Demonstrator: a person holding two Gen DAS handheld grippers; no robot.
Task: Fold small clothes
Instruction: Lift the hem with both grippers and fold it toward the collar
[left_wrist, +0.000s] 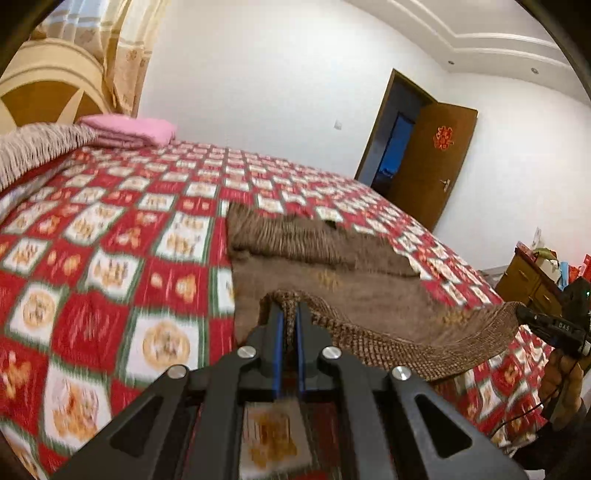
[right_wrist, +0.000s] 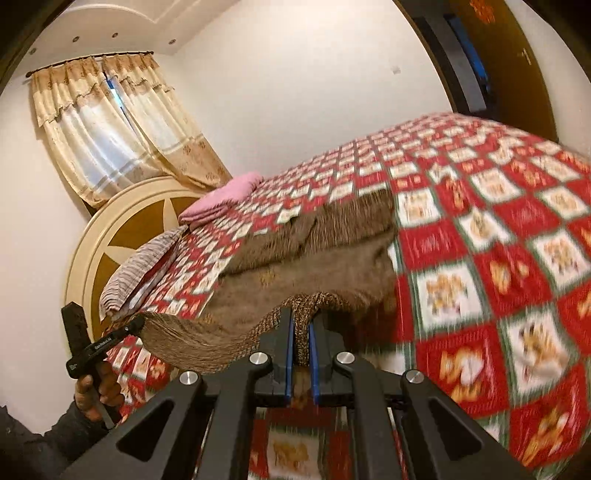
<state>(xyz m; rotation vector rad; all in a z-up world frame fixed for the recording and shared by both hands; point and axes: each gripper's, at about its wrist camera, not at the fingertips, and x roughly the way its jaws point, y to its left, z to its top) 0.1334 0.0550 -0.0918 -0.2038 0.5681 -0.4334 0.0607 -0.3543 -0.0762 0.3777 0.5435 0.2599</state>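
A brown knitted garment lies on the red and white checked bedspread; its far part is folded over on itself. My left gripper is shut on one near corner of the ribbed hem, lifted off the bed. In the right wrist view my right gripper is shut on the other near corner of the garment. The hem hangs in a curve between the two grippers. The right gripper also shows at the right edge of the left wrist view, and the left gripper at the lower left of the right wrist view.
A pink folded cloth and a striped pillow lie at the head of the bed by the round headboard. An open brown door and a wooden cabinet stand beyond the bed. A person's hand holds the left gripper.
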